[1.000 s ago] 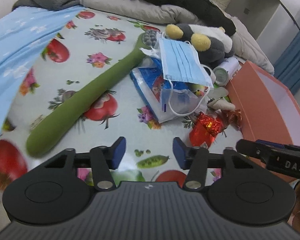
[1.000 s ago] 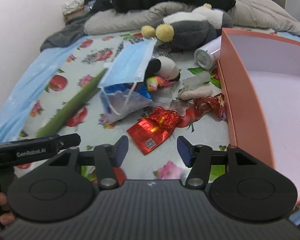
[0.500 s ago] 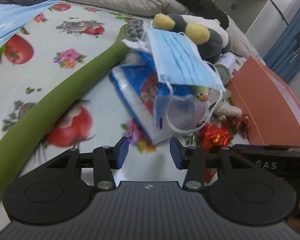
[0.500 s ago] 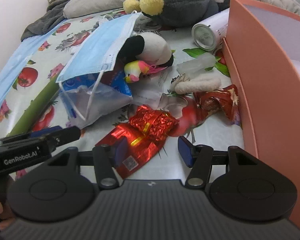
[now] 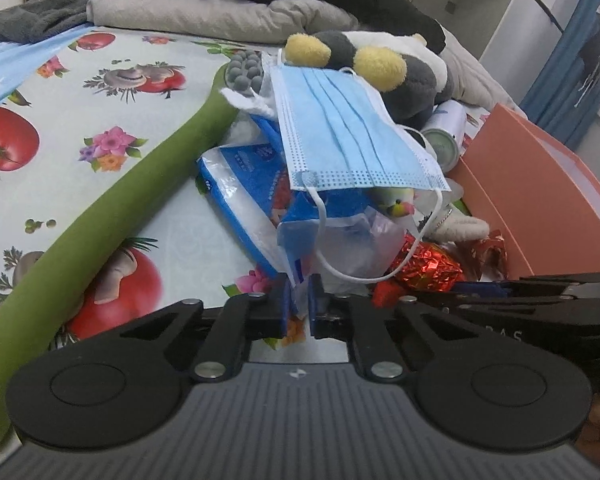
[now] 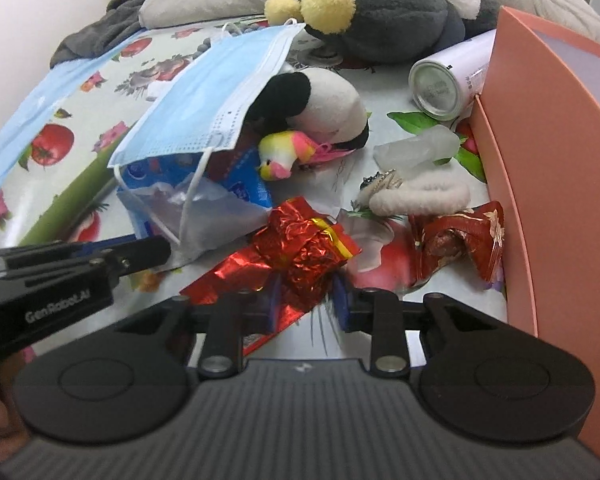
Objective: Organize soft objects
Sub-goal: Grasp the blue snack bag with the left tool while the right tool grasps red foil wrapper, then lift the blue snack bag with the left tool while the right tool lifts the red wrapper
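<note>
Our left tool is closing on the plastic bag, our right tool on the red foil wrapper; everything lies on the bed, and the orange box looks empty.

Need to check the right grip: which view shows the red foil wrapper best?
Right wrist view: the red foil wrapper lies whole, between the closing right gripper. Left wrist view shows only part of it, behind the plastic bag.
</note>
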The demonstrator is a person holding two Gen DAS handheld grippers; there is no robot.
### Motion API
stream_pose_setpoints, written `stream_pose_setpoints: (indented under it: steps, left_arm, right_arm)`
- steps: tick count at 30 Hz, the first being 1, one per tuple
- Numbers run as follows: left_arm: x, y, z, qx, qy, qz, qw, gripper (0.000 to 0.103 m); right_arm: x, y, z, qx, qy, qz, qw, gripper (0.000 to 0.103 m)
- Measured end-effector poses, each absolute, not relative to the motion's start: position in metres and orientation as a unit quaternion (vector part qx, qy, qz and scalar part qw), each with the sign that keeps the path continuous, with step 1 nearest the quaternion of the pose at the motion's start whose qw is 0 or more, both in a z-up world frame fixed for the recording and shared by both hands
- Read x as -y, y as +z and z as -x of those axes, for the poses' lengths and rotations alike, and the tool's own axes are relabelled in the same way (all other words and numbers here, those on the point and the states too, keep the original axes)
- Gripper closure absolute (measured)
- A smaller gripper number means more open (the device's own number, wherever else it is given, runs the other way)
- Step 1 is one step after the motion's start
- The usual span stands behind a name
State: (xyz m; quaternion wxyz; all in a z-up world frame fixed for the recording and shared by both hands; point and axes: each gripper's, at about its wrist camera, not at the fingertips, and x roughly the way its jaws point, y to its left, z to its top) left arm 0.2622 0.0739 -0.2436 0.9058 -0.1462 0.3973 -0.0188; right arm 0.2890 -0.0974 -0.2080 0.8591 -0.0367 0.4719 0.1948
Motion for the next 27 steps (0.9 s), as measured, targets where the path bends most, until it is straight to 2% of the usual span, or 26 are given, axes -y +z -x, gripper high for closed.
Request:
stream_pose_setpoints:
  steps: [10, 27]
  left_arm:
    - [-0.076, -0.227, -0.226, -0.394, 0.001, 0.167, 0.904, 0.098]
    - [-0.080, -0.202, -0.114, -0.414, -0.008, 0.205, 0.887, 0.098]
  right_arm:
    - [0.113, -0.194, -0.272, -0.468, 0.191, 0.027, 0.863, 0.075]
    - [0.124, -0.175, -0.189, -0.484, 0.195, 0.026, 0.853, 0.075]
